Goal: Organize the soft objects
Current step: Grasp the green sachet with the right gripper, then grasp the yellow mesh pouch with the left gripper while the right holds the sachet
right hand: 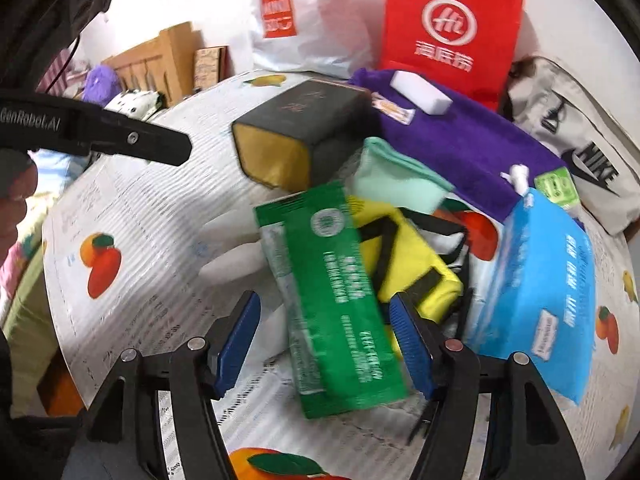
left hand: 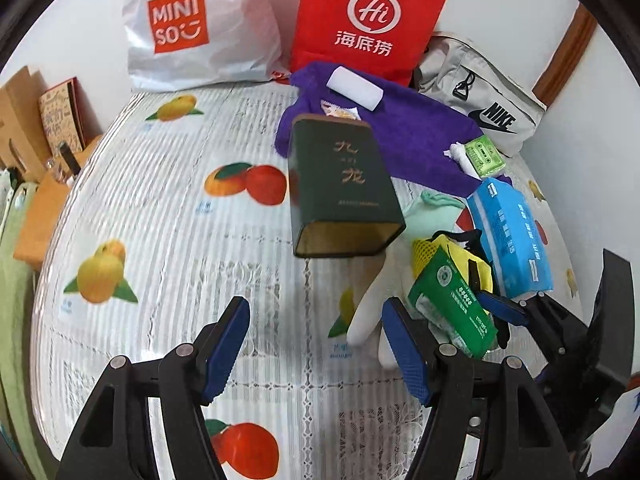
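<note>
A pile of soft things lies on the fruit-print table cover (left hand: pixel 168 216): a green tissue pack (right hand: pixel 340 300), a yellow pouch with black straps (right hand: pixel 404 256), a blue tissue pack (right hand: pixel 540 292), a mint cloth bag (right hand: pixel 396 180), a white glove (left hand: pixel 372 304) and a purple towel (left hand: pixel 416 136) with a white sponge (left hand: pixel 354 88) on it. My right gripper (right hand: pixel 326 344) is open, its jaws on either side of the green tissue pack. My left gripper (left hand: pixel 316 348) is open and empty over the cover, left of the pile. The right gripper also shows in the left wrist view (left hand: pixel 500 308).
A dark green tin (left hand: pixel 340 184) lies on its side by the towel. A white MINISO bag (left hand: pixel 200 24), a red paper bag (left hand: pixel 368 20) and a grey Nike bag (left hand: pixel 484 96) stand at the back. Brown boxes (left hand: pixel 24 120) are at the left edge.
</note>
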`<state>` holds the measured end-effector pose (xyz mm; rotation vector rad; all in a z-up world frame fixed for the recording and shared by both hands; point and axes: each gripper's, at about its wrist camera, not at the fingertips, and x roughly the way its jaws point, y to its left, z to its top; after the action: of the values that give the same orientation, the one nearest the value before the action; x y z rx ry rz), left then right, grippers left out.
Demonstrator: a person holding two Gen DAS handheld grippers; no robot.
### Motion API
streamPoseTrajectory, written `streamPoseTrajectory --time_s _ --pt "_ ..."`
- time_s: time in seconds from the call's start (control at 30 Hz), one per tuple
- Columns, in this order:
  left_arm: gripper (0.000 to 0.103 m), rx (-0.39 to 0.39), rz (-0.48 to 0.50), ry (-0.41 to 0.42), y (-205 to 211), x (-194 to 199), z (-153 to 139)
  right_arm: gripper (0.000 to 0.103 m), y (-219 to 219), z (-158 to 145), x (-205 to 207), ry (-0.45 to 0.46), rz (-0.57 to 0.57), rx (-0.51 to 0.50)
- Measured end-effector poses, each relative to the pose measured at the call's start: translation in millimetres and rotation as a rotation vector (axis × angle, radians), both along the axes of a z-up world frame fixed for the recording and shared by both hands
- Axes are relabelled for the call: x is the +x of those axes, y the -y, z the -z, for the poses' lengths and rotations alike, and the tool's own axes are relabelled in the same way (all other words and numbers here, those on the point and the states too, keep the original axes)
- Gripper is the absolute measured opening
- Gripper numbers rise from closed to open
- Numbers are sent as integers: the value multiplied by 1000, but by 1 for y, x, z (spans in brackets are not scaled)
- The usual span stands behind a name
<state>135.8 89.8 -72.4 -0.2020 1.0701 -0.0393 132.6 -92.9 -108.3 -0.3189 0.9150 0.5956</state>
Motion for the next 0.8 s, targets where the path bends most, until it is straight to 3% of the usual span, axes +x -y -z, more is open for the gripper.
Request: streamPoseTrajectory --time_s 0.07,0.13,0.53,0.67,0.8 --pt "67 -3 -11 -19 -1 -1 6 65 -5 4 -4 45 -8 -18" --pt "67 1 -8 -38 0 -2 12 40 -8 5 -6 82 -1 -44" --pt "67 -51 64 -36 28 4 22 40 27 -27 -23 20 52 103" --pt "67 -69 124 -23 52 9 24 40 48 -38 -33 45 109 100" --pt "67 -34 177 12 81 20 27 40 74 -43 -40 50 160 94"
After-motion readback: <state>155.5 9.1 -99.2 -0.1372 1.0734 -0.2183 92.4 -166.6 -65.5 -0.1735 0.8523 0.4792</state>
